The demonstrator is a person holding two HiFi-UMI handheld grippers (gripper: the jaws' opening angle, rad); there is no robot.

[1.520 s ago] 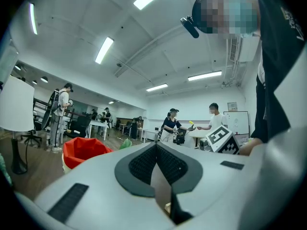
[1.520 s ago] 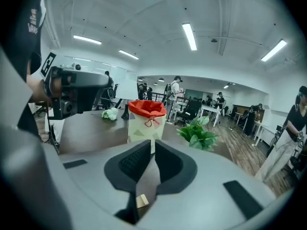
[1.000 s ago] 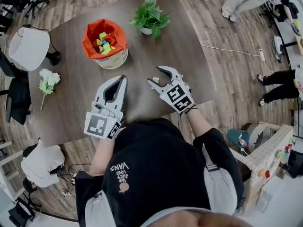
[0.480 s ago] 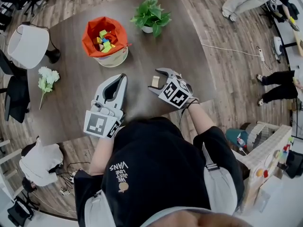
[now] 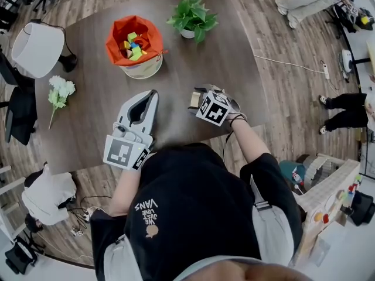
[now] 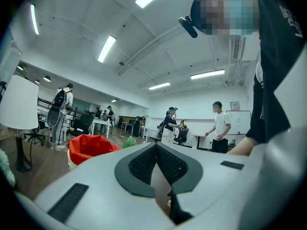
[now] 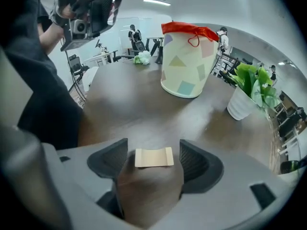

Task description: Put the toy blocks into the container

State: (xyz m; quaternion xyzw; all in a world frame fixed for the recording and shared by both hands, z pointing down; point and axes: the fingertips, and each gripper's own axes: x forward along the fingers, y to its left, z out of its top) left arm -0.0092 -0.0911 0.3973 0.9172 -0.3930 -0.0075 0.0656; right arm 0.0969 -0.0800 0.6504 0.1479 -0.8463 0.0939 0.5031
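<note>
Down on the dark brown wooden table point(image 5: 94, 116), the right tongs point(image 5: 200, 92) straddle a small beige wooden block with notched ends point(image 7: 153, 157). Their jaws have just been opening and stand wide, clear of it. The left tongs point(image 5: 153, 95) are clenched on nothing. Farther off stands the pale patterned bucket with an orange-red fabric liner point(image 7: 184, 71), with coloured toy blocks point(image 5: 132, 45) inside.

A pale wooden block point(image 7: 153, 157) lies flat on the dark tabletop point(image 5: 94, 110), well apart from the container point(image 5: 140, 70), an orange-lined tub holding colourful blocks point(image 5: 132, 44).
</note>
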